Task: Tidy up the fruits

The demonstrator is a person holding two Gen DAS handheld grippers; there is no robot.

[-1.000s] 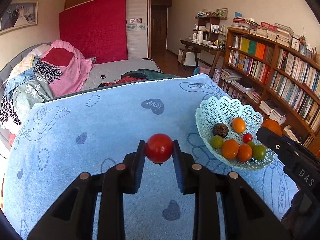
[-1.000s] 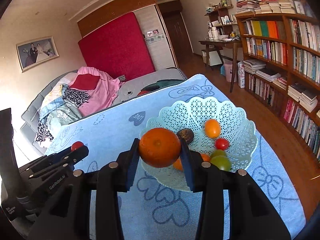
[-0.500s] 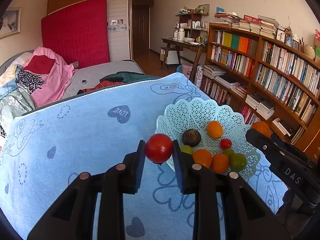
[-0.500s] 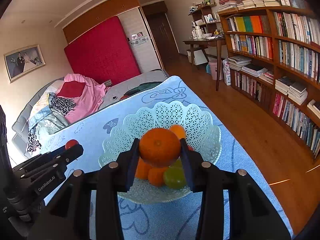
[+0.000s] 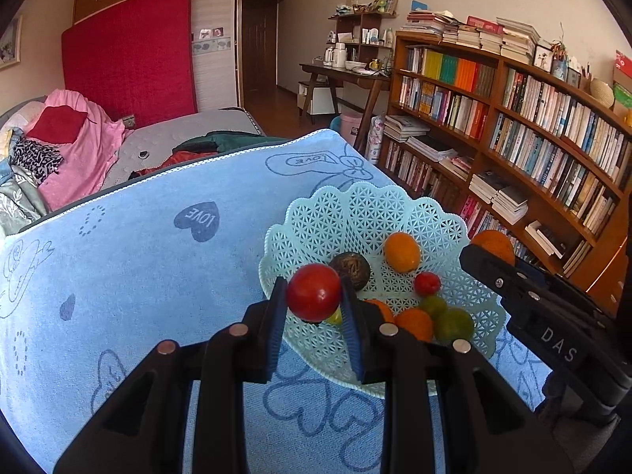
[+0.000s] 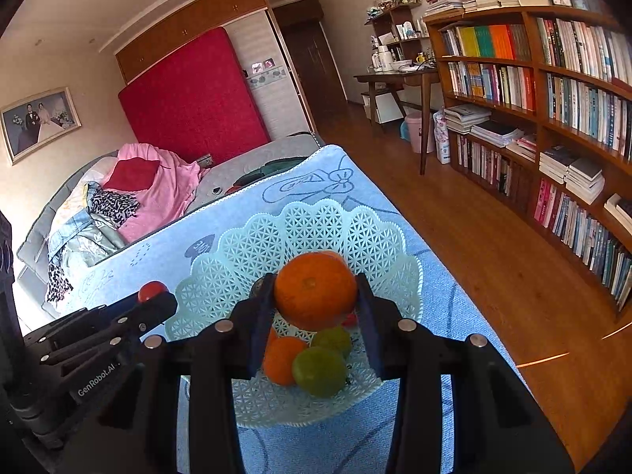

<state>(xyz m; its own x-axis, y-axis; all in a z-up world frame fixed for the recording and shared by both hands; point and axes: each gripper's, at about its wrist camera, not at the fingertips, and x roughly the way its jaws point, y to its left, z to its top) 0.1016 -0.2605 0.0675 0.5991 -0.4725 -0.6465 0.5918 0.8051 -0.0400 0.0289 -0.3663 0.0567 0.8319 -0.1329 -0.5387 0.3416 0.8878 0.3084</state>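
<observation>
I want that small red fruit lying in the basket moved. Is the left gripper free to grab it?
Probably not: the left gripper is shut on a red tomato, so its jaws are occupied, though the small red fruit lies uncovered in the basket.

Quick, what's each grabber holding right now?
Left gripper: closed on the red tomato.
Right gripper: closed on the orange.

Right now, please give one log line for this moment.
left tool: shut on red tomato | right tool: shut on orange | both above basket | not released
</observation>
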